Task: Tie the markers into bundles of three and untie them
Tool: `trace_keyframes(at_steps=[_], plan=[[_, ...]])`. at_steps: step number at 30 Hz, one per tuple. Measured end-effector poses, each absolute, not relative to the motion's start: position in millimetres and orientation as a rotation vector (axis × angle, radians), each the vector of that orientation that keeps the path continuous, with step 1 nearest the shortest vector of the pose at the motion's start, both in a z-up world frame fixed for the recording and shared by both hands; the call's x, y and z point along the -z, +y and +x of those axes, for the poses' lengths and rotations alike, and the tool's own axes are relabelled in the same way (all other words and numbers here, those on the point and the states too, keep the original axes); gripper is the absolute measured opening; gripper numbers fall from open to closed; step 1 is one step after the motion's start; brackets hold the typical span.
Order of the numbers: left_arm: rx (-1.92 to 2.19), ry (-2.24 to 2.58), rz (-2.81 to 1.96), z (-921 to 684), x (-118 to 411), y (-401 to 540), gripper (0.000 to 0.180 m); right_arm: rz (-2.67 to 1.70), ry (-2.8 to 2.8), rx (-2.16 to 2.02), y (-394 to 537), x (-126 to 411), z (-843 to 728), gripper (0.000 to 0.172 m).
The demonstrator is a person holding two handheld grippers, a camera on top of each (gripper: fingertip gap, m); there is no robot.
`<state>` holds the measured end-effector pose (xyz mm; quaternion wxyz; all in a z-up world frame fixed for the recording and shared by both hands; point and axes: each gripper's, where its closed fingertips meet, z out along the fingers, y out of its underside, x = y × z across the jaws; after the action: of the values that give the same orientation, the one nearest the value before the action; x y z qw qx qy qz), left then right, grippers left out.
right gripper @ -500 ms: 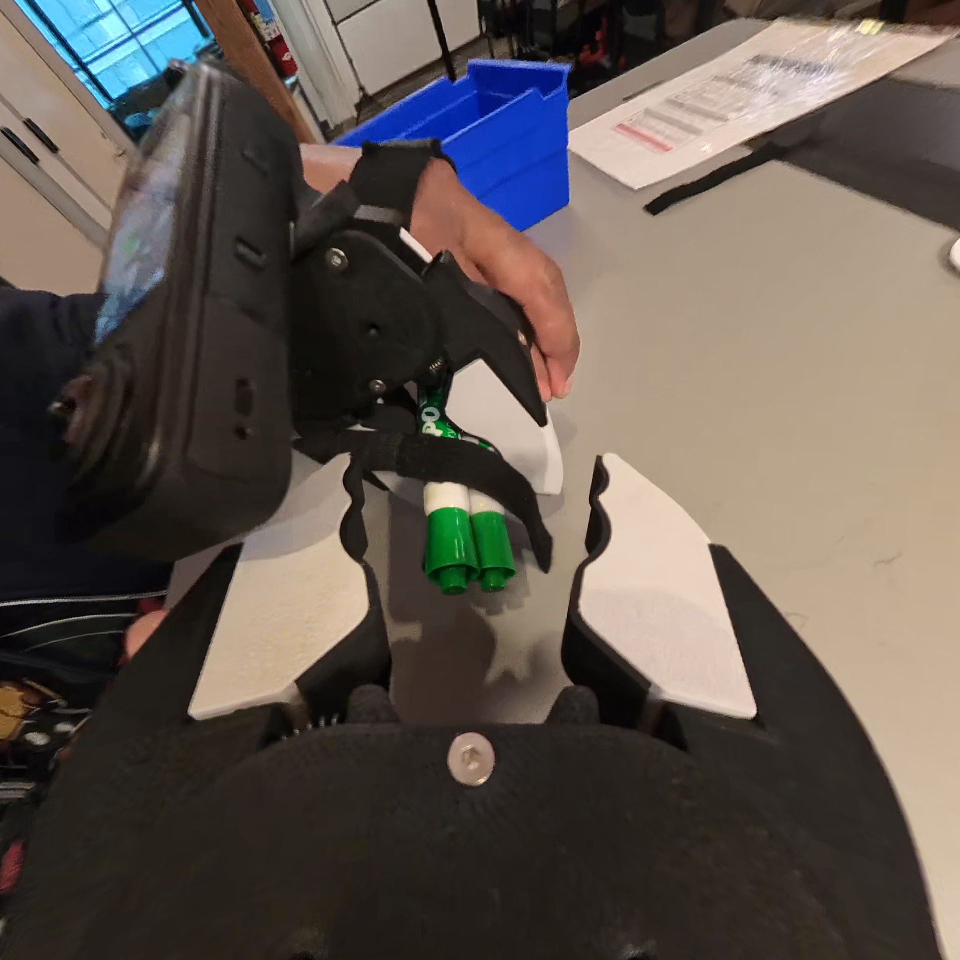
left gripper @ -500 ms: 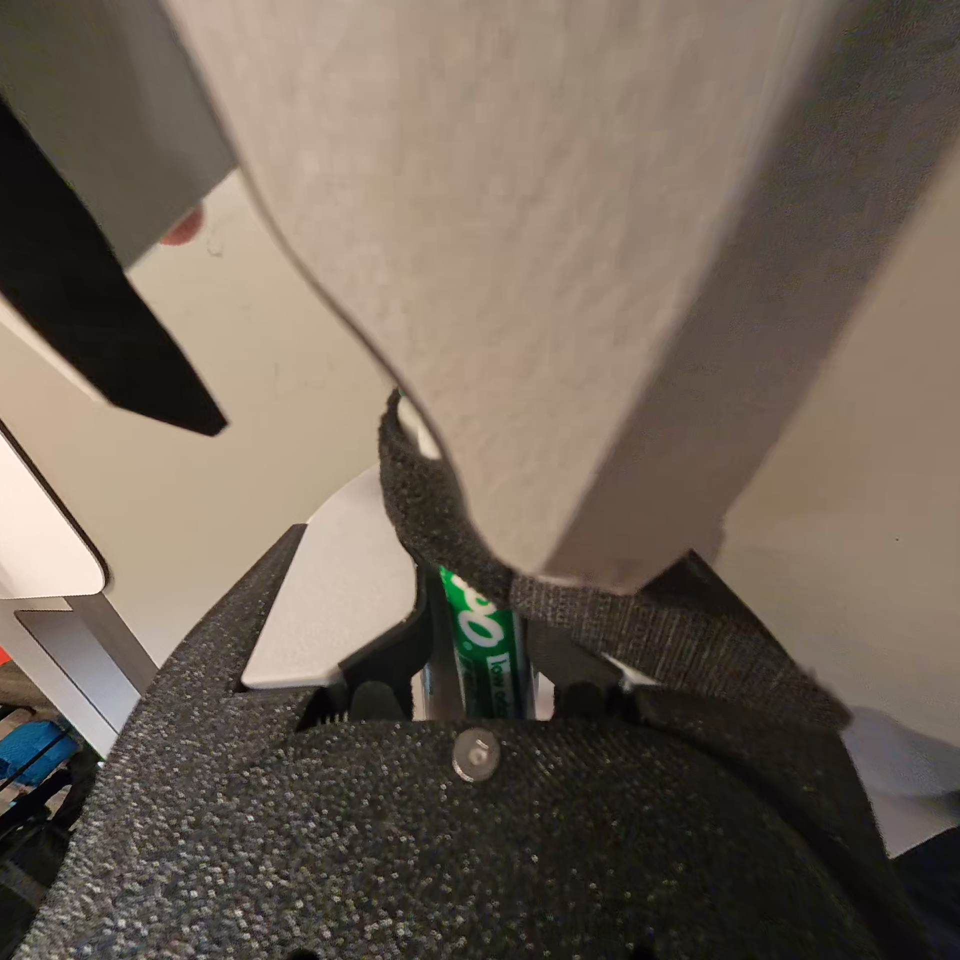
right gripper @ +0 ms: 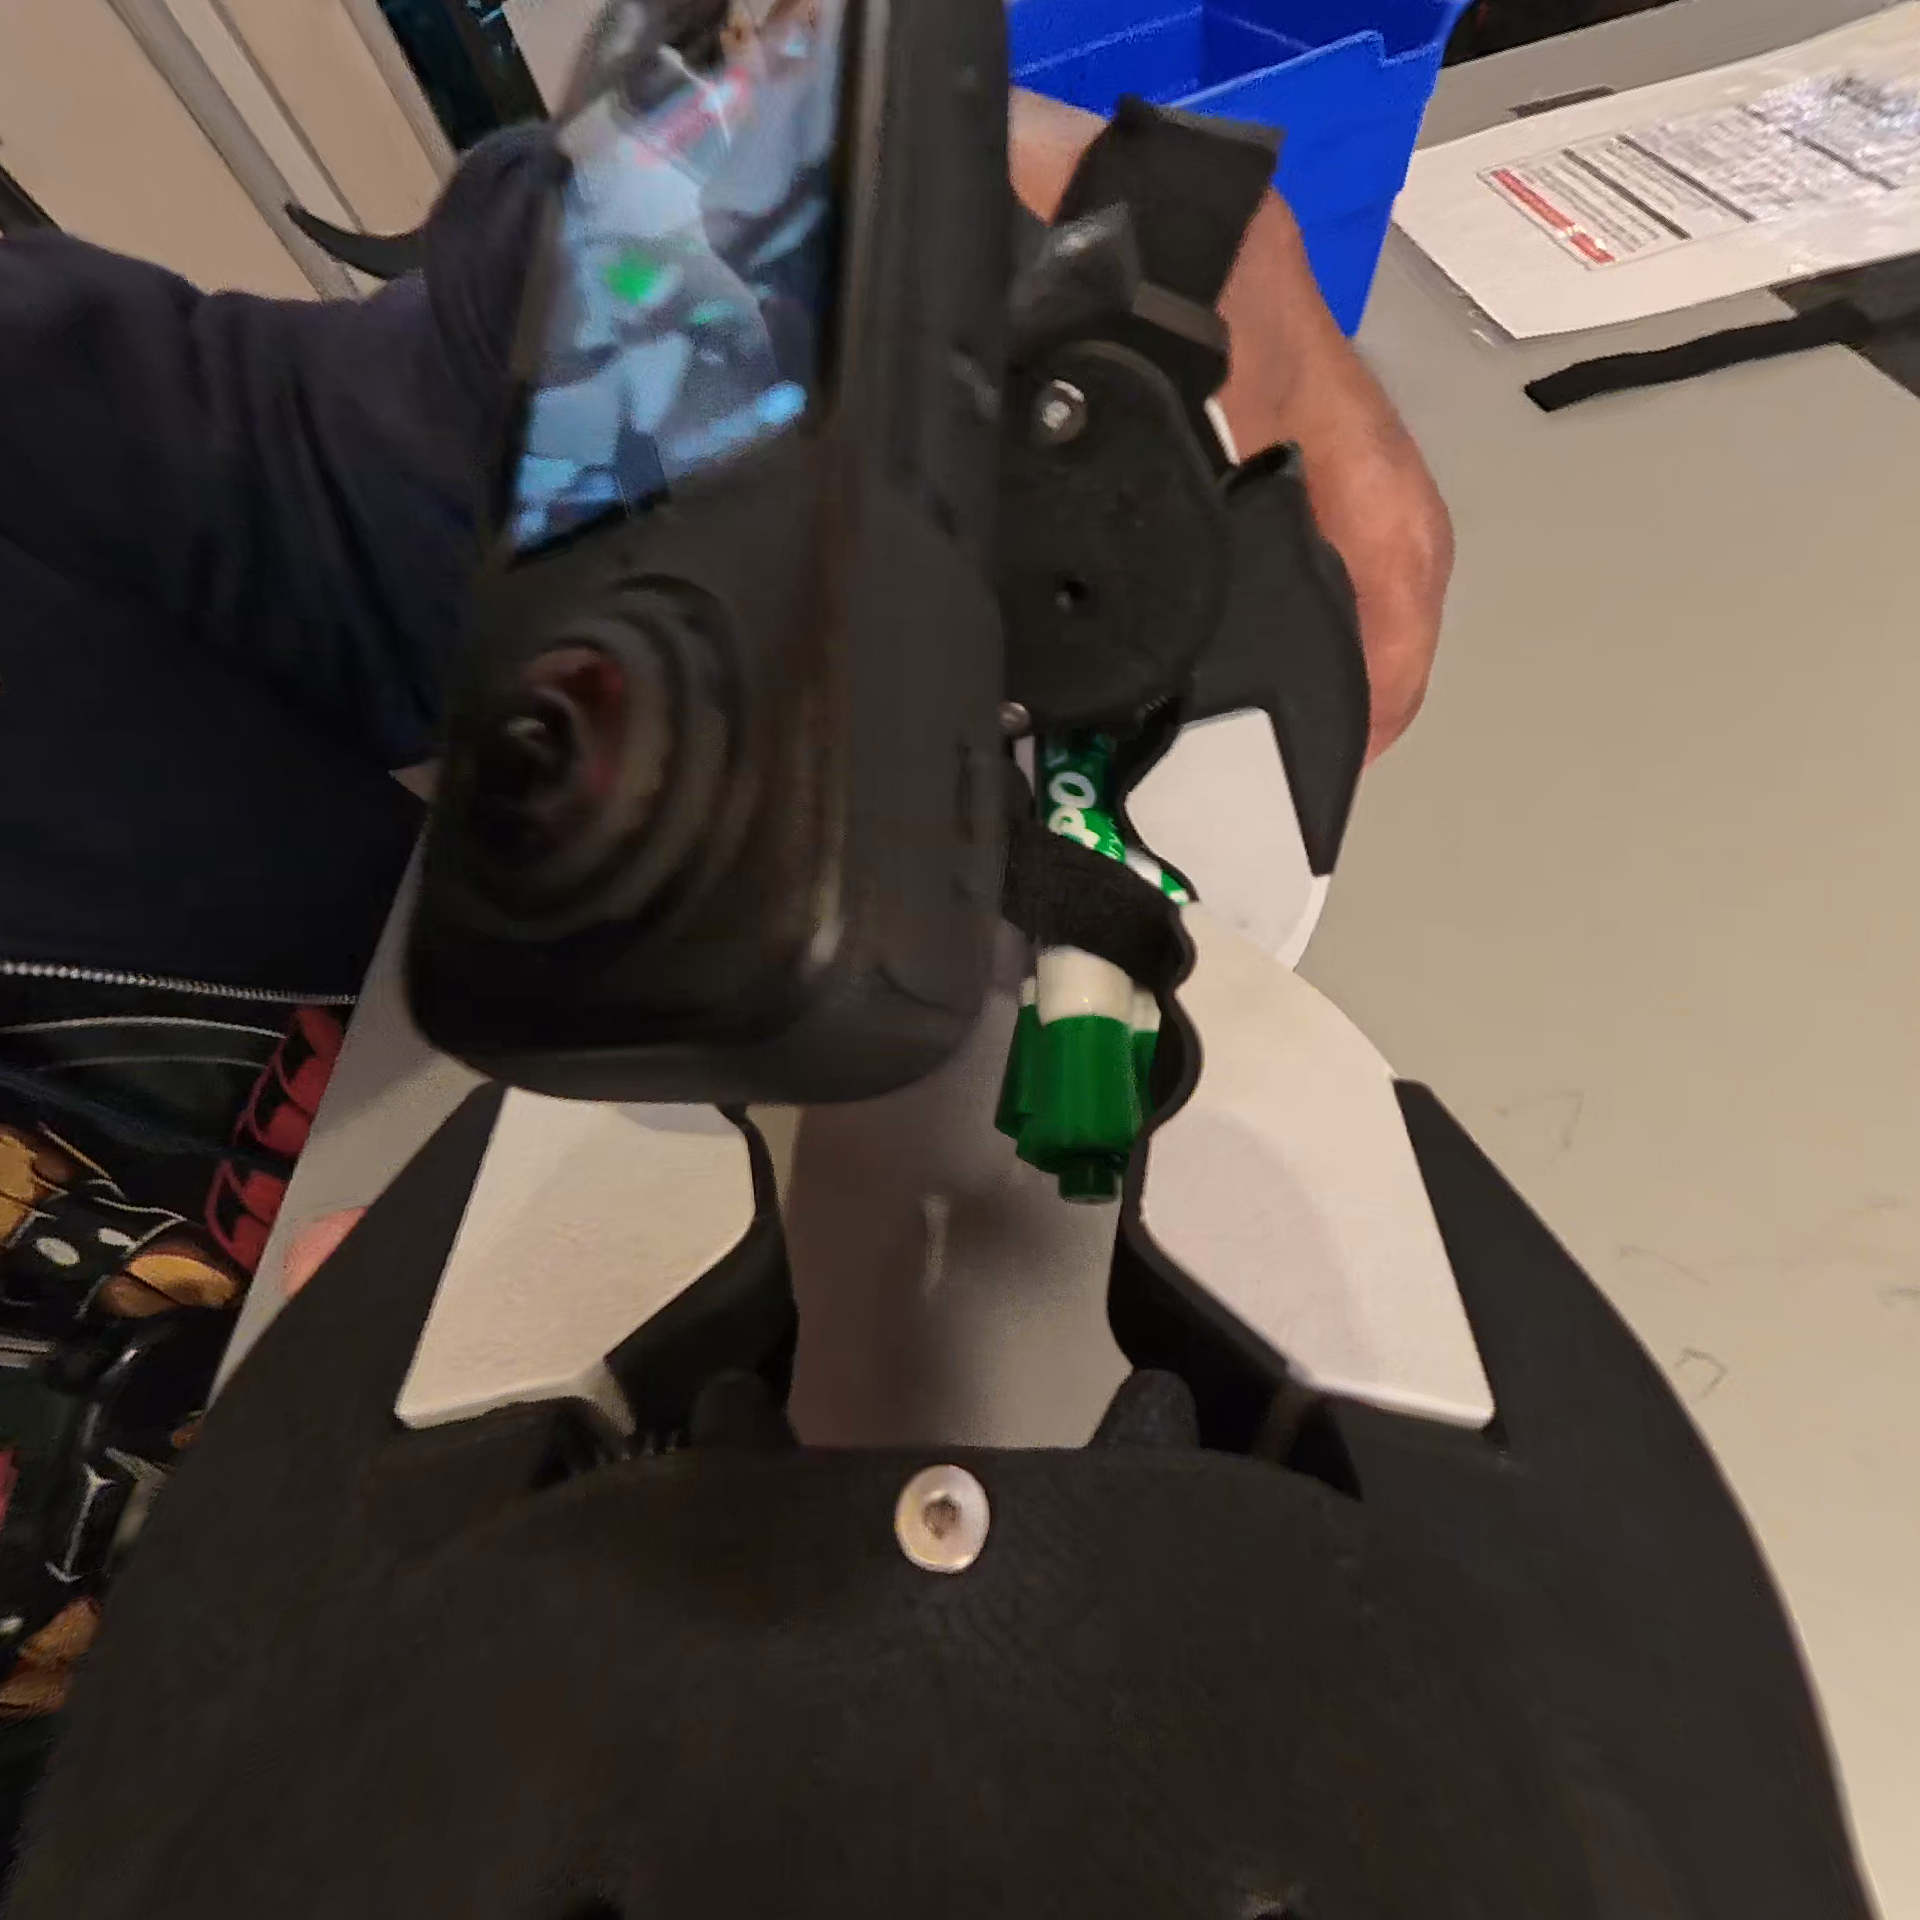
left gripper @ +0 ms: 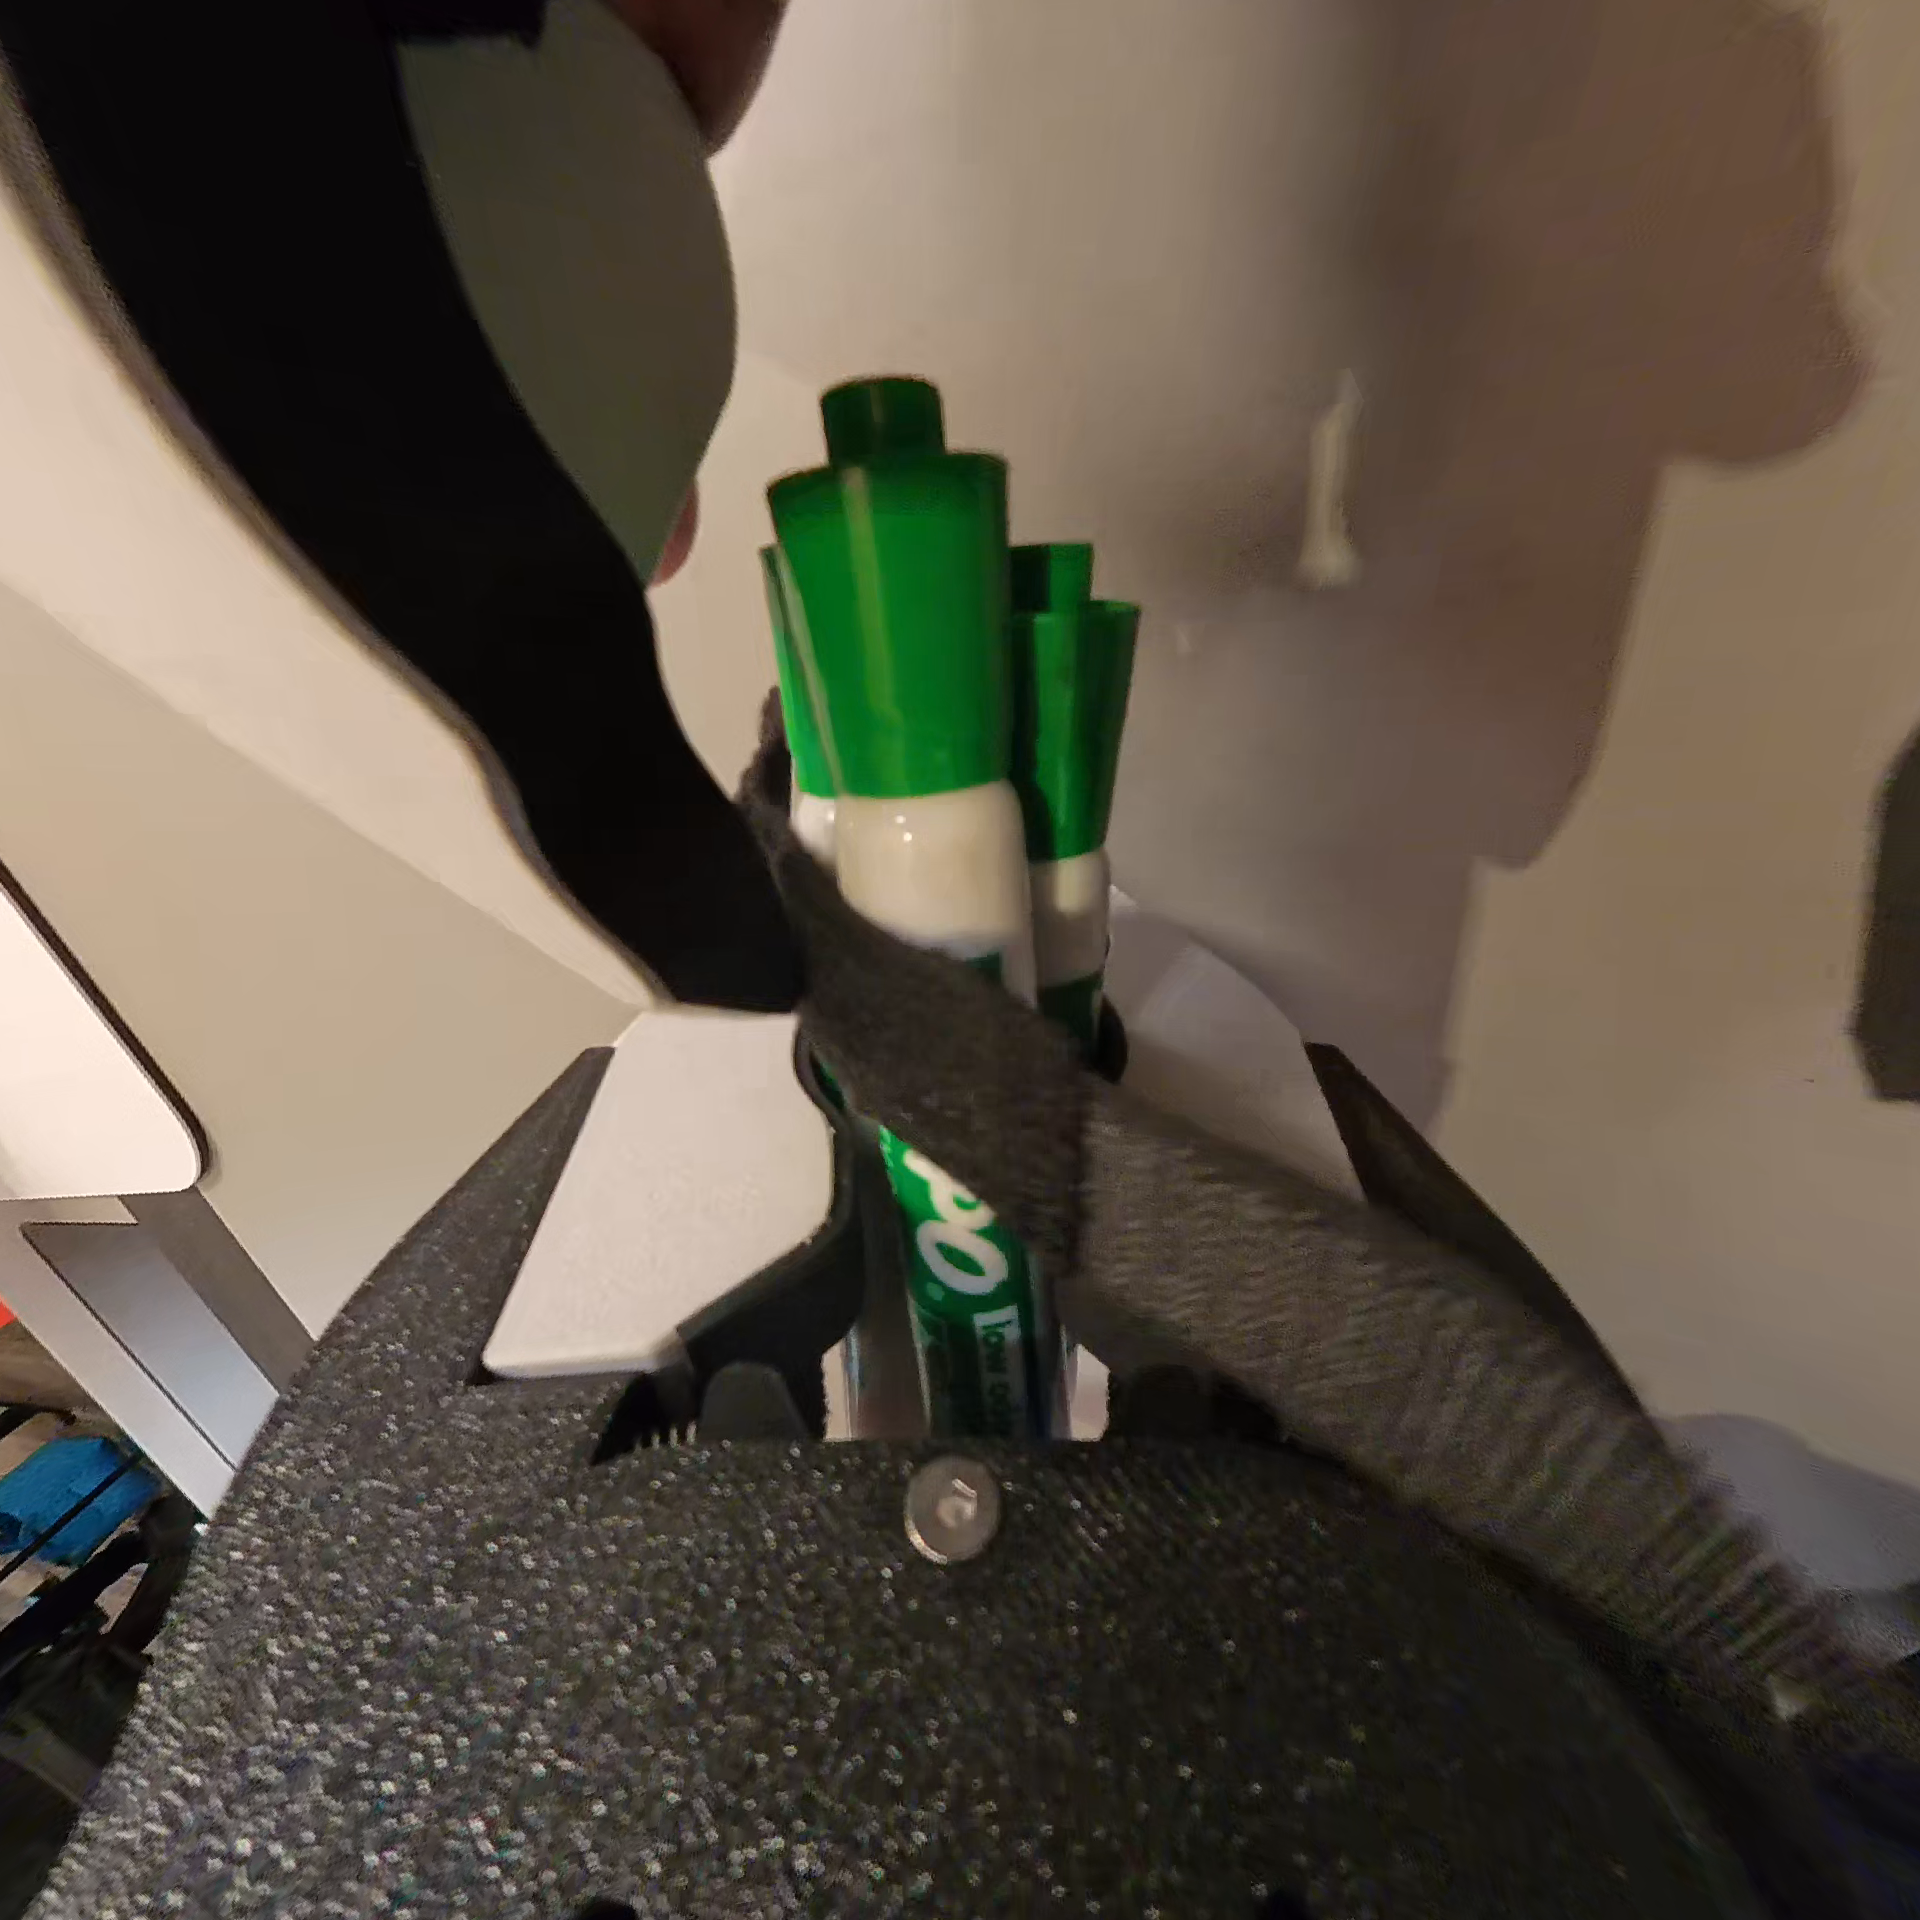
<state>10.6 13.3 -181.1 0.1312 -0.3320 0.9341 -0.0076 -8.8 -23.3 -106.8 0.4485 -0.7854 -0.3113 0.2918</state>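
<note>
Left gripper [left gripper: 961,1049]: jaws narrow, clamped on a bundle of markers [left gripper: 914,727], white pads pressed against the barrels on either side. Three markers countable there, all green-capped with white collars, caps at the far end, long axis straight out along the fingers and away from the camera. One black strap [left gripper: 935,1060] wrapped slantwise round the barrels just past the fingertips, loose tail trailing off toward the lower right.

Right gripper [right gripper: 956,1049]: jaws wide, nothing between the pads pressed. Same bundle [right gripper: 1075,1081] seen from the opposite side, caps pointing down toward this camera, just beside the inner edge of the right-hand finger [right gripper: 1299,1195]; touching or not, cannot tell. Two fingers, one on each side, the left-hand one partly hidden behind the other gripper's camera housing [right gripper: 707,644].

Beyond: one hand [right gripper: 1340,499] on the left tool, one grey table [right gripper: 1662,831], one blue bin [right gripper: 1299,125], one printed sheet [right gripper: 1683,177], one spare black strap [right gripper: 1683,364] lying flat.
</note>
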Motion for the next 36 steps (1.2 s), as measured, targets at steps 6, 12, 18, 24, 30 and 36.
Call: trace_keyframes(at_steps=[6, 12, 18, 24, 30, 36], plan=[[0.023, 2.712, -0.966, 11.1, 182.3, 13.2, 0.041, -1.885, -0.842, -0.697, -32.2, 98.7, -19.1, 0.076], [0.029, 2.717, -0.959, 10.3, 182.5, 12.6, 0.039, -1.87, -0.869, -0.671, -33.8, 98.8, -24.5, 0.079], [0.029, 2.712, -0.96, 9.9, 181.2, 14.4, 0.042, -1.861, -0.852, -0.674, -37.4, 96.8, -23.0, 0.079], [0.041, 2.704, -0.97, 10.6, 180.6, 14.8, 0.042, -1.838, -0.848, -0.613, -37.9, 97.9, -21.0, 0.079], [0.063, 2.703, -0.98, 9.9, 179.4, 15.4, 0.042, -1.786, -0.9, -0.465, -38.2, 102.0, -21.9, 0.08], [0.071, 2.709, -0.991, 8.9, 180.6, 15.5, 0.041, -1.754, -0.95, -0.327, -36.1, 107.1, -22.5, 0.079]])
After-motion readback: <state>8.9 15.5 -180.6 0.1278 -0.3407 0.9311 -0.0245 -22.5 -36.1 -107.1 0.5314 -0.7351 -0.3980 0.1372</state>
